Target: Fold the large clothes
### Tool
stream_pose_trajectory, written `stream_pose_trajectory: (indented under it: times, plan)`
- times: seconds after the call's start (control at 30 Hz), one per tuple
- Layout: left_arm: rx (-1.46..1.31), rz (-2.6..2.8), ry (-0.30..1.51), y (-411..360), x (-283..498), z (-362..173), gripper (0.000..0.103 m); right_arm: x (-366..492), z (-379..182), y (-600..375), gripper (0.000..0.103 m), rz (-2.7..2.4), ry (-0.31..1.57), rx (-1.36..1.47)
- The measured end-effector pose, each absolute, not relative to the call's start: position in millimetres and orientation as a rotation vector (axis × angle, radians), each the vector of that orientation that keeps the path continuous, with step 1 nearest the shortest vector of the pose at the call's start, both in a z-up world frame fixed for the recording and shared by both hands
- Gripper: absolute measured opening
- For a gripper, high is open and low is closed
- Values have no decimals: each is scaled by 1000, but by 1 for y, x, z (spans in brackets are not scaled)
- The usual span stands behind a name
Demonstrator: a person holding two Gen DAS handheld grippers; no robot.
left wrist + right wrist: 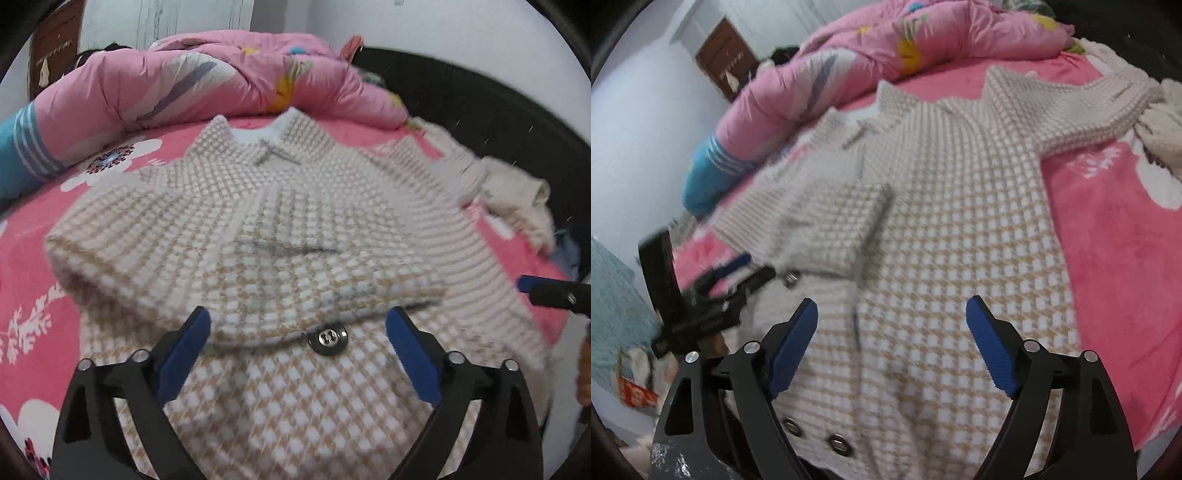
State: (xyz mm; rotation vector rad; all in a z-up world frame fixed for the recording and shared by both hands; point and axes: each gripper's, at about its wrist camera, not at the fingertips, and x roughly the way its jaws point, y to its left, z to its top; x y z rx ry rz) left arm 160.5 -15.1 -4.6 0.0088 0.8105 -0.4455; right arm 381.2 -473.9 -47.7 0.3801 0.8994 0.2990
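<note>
While both tools hang spread and empty, the checked coat (pixel 295 206) lies face-up on the pink bed (pixel 33 288) with one sleeve folded in.

With the left tool (pixel 297 334) wide apart just over the cuff of the folded sleeve (pixel 236 266), which lies across the chest above a dark metal button (pixel 328 338), that fold looks finished, and nothing sits between the pads. The right tool (pixel 892 332) is likewise spread over the lower front panel, gripping nothing. The other sleeve (pixel 1082 110) is stretched out toward the far bed edge near a cream garment (pixel 1160 129). By my reading the next move is to reach the right tool to that outstretched cuff, pinch it, and bring it across the chest to match. A pink quilt (pixel 192 74) is heaped beyond the collar.
</note>
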Motion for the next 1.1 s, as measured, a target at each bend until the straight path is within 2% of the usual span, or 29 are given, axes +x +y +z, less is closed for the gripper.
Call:
stream_pose_trajectory:
  times: [0.3,0.47,0.57,0.67,0.77,0.83,0.93,1.1]
  plan:
    - [-193,-450,761,46,147,6,96,410,-28,-429,79,454,889,410]
    - [-234,-265,827,71,160,-15,96,426,-18,-383,79,474,884,278]
    - [-236,-182,856,77,165,-28,96,445,-31,-394,78,411,895,358]
    - [-170,-87,887,79,171,-41,96,467,-61,-426,68,378,952,548]
    - [-149,-56,900,83,173,-53,96,482,-87,-442,55,347,1019,612]
    - [-164,-52,901,86,173,-57,96,490,-97,-439,29,360,1067,600]
    - [-156,-41,895,87,174,-55,96,491,-84,-432,7,339,1029,524]
    - [-168,-40,901,91,178,-58,96,496,-3,-432,6,334,794,422]
